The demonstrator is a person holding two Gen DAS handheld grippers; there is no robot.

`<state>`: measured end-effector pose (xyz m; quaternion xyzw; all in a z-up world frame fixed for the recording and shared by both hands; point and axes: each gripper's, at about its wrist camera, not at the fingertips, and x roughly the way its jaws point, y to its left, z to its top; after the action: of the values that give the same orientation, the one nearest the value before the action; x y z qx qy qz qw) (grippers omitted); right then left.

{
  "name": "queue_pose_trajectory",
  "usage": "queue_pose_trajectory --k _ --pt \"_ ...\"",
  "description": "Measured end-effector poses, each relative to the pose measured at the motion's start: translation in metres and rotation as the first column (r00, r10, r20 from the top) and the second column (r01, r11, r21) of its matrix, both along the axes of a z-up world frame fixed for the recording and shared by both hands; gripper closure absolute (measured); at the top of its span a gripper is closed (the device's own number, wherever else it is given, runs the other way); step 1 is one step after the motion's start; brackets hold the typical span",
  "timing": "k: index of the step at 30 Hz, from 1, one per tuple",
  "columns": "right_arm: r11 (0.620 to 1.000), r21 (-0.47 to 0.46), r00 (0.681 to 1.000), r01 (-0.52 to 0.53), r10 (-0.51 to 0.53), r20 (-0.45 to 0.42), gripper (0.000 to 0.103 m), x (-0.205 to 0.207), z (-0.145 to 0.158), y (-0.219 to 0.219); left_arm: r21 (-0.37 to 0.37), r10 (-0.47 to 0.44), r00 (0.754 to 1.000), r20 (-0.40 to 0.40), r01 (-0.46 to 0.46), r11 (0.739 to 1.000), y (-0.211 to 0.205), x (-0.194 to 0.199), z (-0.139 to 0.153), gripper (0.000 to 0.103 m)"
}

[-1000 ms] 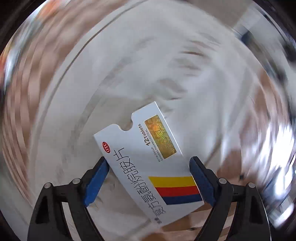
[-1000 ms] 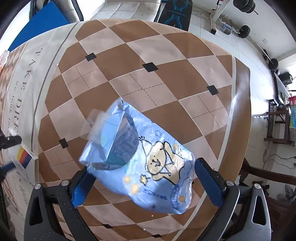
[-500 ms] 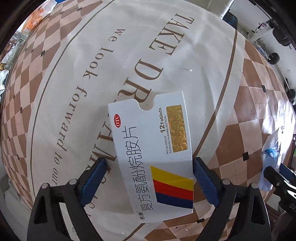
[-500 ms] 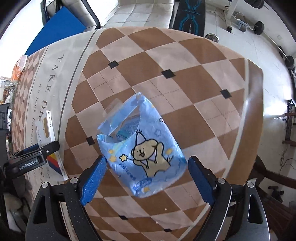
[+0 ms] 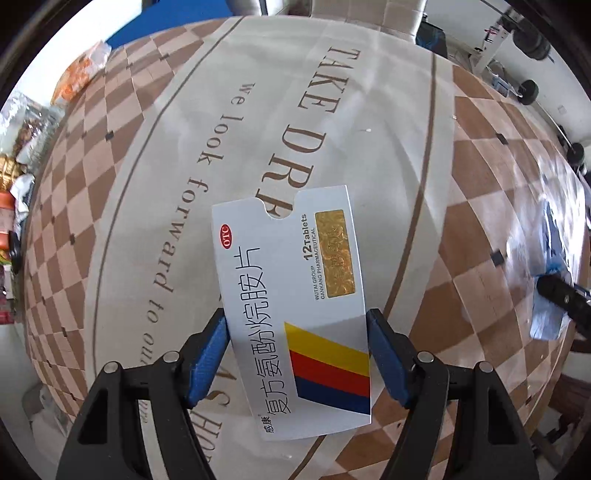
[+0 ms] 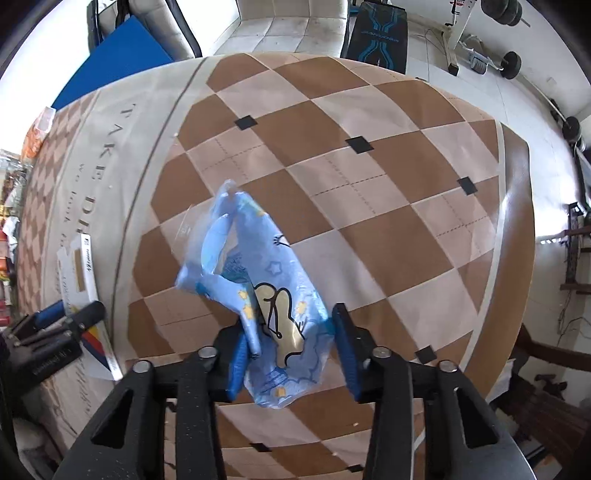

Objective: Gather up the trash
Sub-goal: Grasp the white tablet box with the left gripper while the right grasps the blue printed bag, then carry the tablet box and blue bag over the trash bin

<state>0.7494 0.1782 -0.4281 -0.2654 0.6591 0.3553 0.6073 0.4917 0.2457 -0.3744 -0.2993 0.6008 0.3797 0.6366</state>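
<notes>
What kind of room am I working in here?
Probably a home living space doubling as a gym: a dining-style table with a checked tablecloth, a weight bench and dumbbells on the tiled floor behind it, and snack wrappers at the table's edge.

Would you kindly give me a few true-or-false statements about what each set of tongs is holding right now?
1. The left tongs grip a white medicine box. True.
2. The box reads "24 Tablets". False: it reads "12 Tablets".
3. The right tongs grip a blue cartoon-printed wrapper. True.
4. The wrapper lies flat on the tablecloth. False: it is held up between the pads.
5. The box's stripes are green and purple. False: yellow, red, blue.
</notes>
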Motion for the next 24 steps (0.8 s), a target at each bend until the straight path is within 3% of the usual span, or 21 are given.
queue_pose_trajectory --k 5,11,17,24 --pt "0.997 0.060 0.998 0.057 -0.054 -0.043 0.078 -0.011 0.019 -0.010 0.057 0.002 1.000 0.019 -0.003 0.998 -0.022 -0.015 0.025 0.032" --pt "0.988 0.122 0.994 0.096 -0.089 -0.064 0.082 -0.031 0.041 -0.023 0.105 0.009 0.998 0.068 -0.016 0.994 -0.043 -0.035 0.058 0.032" --pt "0.981 0.162 0.993 0.104 -0.091 -0.081 0.083 -0.082 0.072 -0.055 0.153 0.011 0.993 0.115 -0.029 0.988 -0.067 -0.057 0.081 0.032" --pt "0.973 0.213 0.994 0.084 -0.067 -0.083 0.083 -0.170 0.114 -0.112 0.212 -0.006 0.985 0.170 -0.031 0.977 -0.110 -0.123 0.106 0.032"
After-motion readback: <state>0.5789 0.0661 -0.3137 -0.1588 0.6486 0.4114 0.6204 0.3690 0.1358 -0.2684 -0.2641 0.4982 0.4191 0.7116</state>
